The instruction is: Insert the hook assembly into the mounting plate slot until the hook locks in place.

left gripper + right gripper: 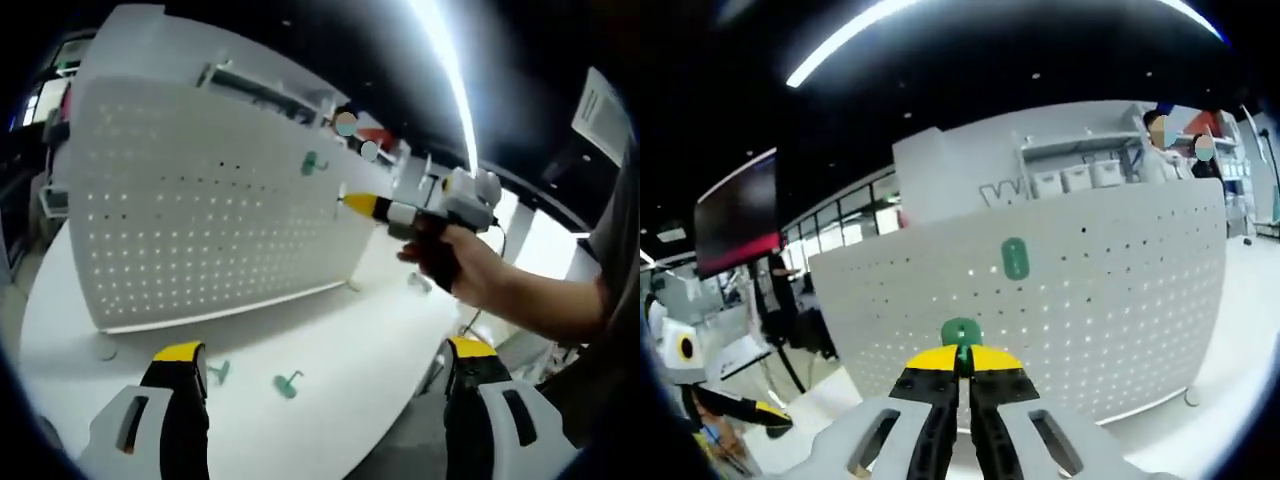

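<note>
Pegboard (210, 200): white, perforated, upright on the white surface (330, 340); also seen close up in the right gripper view (1120, 300).

Mounted hook (313, 163): green, fixed high on the pegboard toward its right end. In the right gripper view the same kind of piece shows as a green oval tab (1014, 258) on the board, above the tongs.

Loose hooks: one green hook (288, 383) lies on the surface in front of the pegboard, near the middle; a second (218, 372) lies to its left, just beside the left tongs' left jaw.

Held hook (961, 333): green, pinched between the yellow tips of the right tongs (961, 362), close to the pegboard face below the tab; whether it touches the board cannot be told.

Left tongs (325, 352): jaws wide apart, holding nothing, hovering above the near edge of the surface.

Right tongs, from the left gripper view (352, 203): yellow tip closed, right at the pegboard's right edge, carried by a person's hand (465, 262).

Surroundings: shelving with white bins (1075, 178) and two people (1180, 140) stand behind the pegboard; a ceiling light strip (450, 70) runs overhead; a dark screen (735, 215) hangs far left. The left tongs' body shows low at the left of the right gripper view (765, 413).
</note>
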Available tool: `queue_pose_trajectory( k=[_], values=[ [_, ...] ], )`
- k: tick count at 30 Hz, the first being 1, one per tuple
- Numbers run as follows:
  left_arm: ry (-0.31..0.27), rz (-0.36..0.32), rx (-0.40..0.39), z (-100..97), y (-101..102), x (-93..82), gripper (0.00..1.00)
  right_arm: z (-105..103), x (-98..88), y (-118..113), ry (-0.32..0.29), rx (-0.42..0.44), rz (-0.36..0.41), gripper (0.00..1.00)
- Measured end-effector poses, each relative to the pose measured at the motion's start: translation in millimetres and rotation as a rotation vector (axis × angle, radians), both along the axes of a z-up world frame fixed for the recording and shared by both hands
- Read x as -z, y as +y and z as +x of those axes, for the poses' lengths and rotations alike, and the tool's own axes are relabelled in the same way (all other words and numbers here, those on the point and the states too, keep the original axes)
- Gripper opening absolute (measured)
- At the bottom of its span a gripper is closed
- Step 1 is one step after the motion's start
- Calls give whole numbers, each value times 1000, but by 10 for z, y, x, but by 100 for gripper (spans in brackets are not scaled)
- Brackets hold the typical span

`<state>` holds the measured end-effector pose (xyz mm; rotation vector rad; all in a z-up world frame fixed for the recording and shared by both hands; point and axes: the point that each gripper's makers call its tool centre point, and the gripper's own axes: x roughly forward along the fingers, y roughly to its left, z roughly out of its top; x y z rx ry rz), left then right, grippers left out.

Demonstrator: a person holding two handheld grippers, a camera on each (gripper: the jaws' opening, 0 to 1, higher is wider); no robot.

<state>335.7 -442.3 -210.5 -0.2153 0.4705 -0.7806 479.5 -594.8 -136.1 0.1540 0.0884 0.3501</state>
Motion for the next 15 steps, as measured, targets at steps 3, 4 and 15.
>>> queue_pose_trajectory(
  k=[3,4,15],
  values=[
    [0,-4,-2,18,3,-6,100,104,-39,-98,-16,25,-23,0],
    [1,-3,-3,25,5,-4,100,148,-55,-143,-22,37,-29,0],
    [21,3,-21,69,66,67,100,444,-188,-390,-62,97,-36,0]
  ],
)
